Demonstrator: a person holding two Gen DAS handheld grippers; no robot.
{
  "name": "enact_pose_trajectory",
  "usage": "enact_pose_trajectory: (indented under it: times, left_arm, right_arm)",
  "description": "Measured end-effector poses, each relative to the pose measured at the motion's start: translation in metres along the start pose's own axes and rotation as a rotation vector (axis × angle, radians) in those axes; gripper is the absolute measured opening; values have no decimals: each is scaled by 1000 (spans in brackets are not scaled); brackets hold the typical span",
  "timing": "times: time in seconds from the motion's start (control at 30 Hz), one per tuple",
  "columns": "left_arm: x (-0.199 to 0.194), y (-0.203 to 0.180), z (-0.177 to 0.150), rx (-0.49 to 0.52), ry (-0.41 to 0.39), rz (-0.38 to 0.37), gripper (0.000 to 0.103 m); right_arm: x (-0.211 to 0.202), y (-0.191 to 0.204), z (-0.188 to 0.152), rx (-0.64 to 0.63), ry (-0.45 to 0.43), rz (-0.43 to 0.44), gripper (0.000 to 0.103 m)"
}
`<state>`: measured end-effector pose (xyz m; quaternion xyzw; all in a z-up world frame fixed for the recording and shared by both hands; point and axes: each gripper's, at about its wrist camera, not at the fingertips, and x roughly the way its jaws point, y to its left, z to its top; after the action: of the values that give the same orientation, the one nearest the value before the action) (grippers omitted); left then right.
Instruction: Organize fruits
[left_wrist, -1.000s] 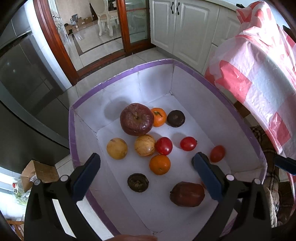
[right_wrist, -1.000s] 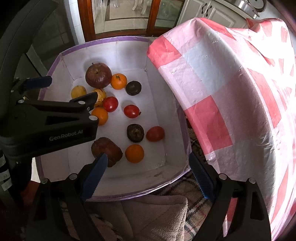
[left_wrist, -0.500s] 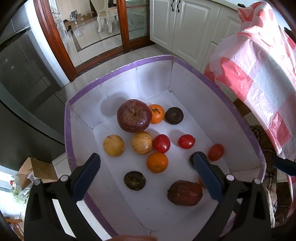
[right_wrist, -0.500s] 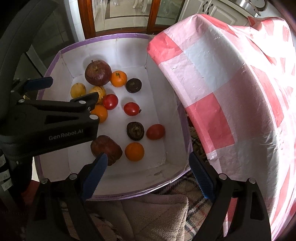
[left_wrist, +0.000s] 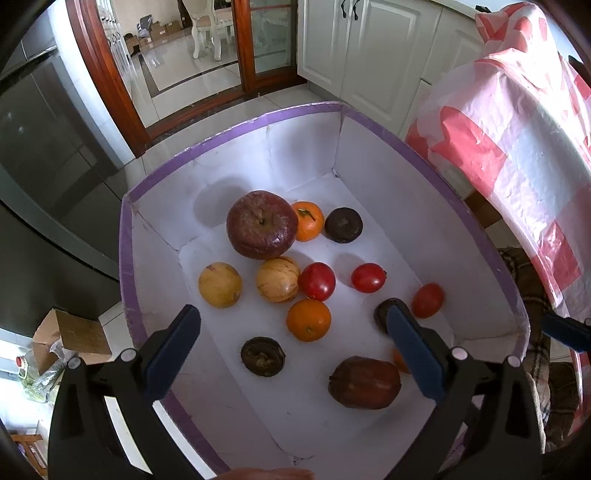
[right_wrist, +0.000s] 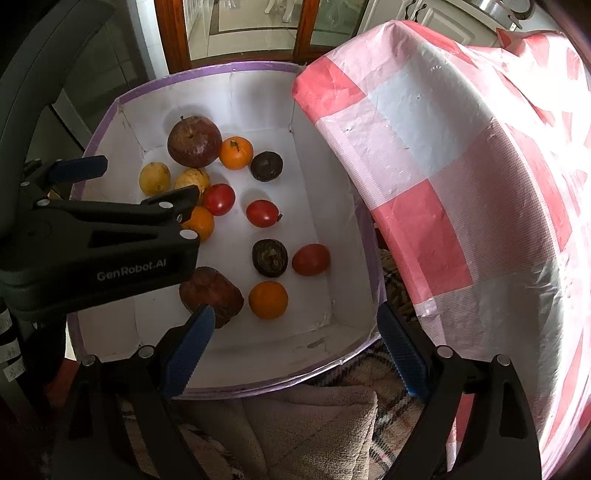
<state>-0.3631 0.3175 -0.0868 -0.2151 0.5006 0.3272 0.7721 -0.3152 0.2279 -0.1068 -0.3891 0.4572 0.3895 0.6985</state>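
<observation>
The left gripper (left_wrist: 291, 336) hangs spread wide over the white box (left_wrist: 125, 254), holding nothing; the right gripper (right_wrist: 295, 350) is likewise spread and empty, poised at the box's near rim. The fruits lie loose on the box floor: a big dark apple (left_wrist: 261, 223) at the far end touching an orange (left_wrist: 308, 220), two yellow fruits, three red tomatoes and some dark, wrinkled pieces.

The risks come from crowding. The striped yellow fruit (left_wrist: 277, 279) touches a tomato (left_wrist: 317, 281), with a second orange (left_wrist: 308, 319) just beside them, so a finger coming down there would likely nudge a neighbour rolling. The tomatoes (smooth and probably soft) may slip or bruise if pinched hard. The pink-checked sheet (right_wrist: 461, 192) overhangs the right wall and could snag the right gripper.
</observation>
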Motion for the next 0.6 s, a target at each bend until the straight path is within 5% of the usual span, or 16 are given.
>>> enact_pose_trajectory:
  times: [0.6]
  left_arm:
    - [7, 5, 0, -4, 28, -15, 101]
  right_arm:
    - [3, 2, 0, 3, 22, 13, 87]
